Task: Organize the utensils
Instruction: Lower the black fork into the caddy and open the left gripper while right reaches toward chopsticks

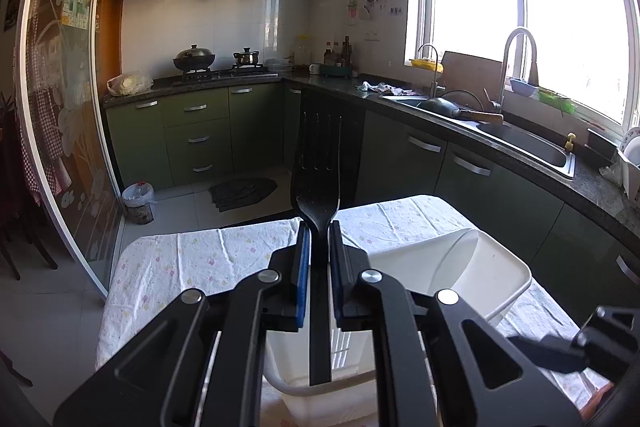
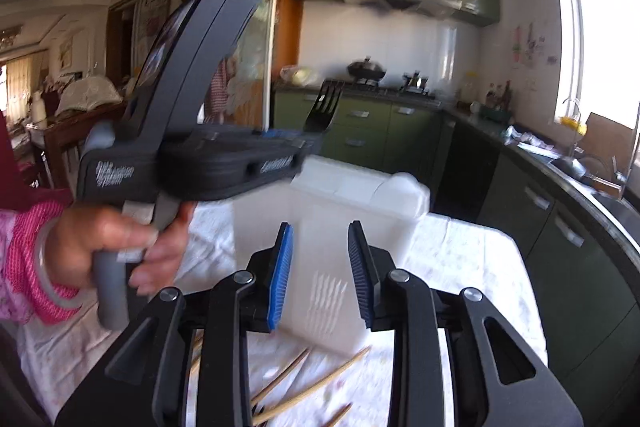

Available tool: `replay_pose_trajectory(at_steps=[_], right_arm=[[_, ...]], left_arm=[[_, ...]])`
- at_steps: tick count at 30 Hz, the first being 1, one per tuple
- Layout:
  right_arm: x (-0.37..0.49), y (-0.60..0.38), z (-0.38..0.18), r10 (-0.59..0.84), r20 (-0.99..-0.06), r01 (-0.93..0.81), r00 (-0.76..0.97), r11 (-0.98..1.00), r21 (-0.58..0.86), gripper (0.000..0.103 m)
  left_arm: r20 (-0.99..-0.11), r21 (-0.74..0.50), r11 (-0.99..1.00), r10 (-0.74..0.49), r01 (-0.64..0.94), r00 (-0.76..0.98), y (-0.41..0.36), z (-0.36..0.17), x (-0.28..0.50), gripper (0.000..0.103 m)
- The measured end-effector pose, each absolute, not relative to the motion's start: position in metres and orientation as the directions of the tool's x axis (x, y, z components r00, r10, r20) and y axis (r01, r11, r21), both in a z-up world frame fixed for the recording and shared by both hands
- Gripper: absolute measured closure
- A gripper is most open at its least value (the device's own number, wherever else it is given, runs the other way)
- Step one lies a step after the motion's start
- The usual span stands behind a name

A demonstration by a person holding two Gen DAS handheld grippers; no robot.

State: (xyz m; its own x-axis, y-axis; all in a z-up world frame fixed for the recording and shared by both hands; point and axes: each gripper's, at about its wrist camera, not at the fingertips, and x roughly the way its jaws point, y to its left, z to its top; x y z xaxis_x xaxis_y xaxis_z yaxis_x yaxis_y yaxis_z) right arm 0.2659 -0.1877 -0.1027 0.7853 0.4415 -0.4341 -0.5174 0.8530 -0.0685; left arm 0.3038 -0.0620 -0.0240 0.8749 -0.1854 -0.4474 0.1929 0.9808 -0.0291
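Now | floral tablecloth [image 1: 192, 259], green kitchen | left tool [image 1: 319, 239] grasping spatula [image 1: 318, 163] | right tool [image 2: 320, 267] released

spatula [image 1: 318, 163]: 1 | chopsticks [image 2: 316, 385]: 4 | white basket [image 2: 332, 211]: 1

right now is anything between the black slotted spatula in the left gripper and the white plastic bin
Nothing visible. The left gripper grips the black slotted spatula directly above the open white plastic bin; the right gripper is open, holding nothing.
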Motion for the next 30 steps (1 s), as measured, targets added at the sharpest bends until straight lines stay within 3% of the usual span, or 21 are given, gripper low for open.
replay_pose_trajectory(at_steps=[5,11,13,18,21,23,24,30], right_arm=[[0.257,-0.183,-0.134,0.459,-0.55,-0.554,0.698,0.832,-0.009,0.075],[0.266,-0.147,-0.163,0.494,-0.767,-0.613,0.41,0.772,0.169,0.073],[0.268,-0.133,-0.173,0.5,-0.799,-0.604,0.335,0.765,0.225,0.07],[0.266,-0.105,-0.189,0.4,-0.861,-0.573,0.314,0.803,0.164,0.069],[0.267,-0.098,-0.194,0.375,-0.875,-0.544,0.307,0.823,0.162,0.046],[0.268,-0.094,-0.197,0.358,-0.885,-0.537,0.296,0.829,0.156,0.04],[0.266,-0.092,-0.198,0.345,-0.887,-0.536,0.307,0.833,0.139,0.041],[0.249,-0.085,-0.201,0.269,-0.886,-0.548,0.377,0.837,0.021,0.072]], left_arm=[[-0.447,-0.014,0.981,-0.18,0.194,0.876,-0.066,-0.024,0.3,0.094],[-0.456,0.003,0.982,-0.168,0.191,0.874,-0.069,-0.022,0.302,0.094],[-0.455,0.003,0.982,-0.168,0.19,0.874,-0.069,-0.023,0.303,0.094],[-0.453,-0.003,0.98,-0.177,0.198,0.874,-0.067,-0.023,0.304,0.094],[-0.454,-0.012,0.979,-0.188,0.205,0.871,-0.065,-0.023,0.305,0.093],[-0.457,-0.022,0.977,-0.197,0.21,0.868,-0.063,-0.022,0.305,0.093],[-0.457,-0.023,0.977,-0.2,0.214,0.866,-0.062,-0.023,0.305,0.093],[-0.453,-0.004,0.973,-0.207,0.23,0.867,-0.061,-0.024,0.304,0.093]])
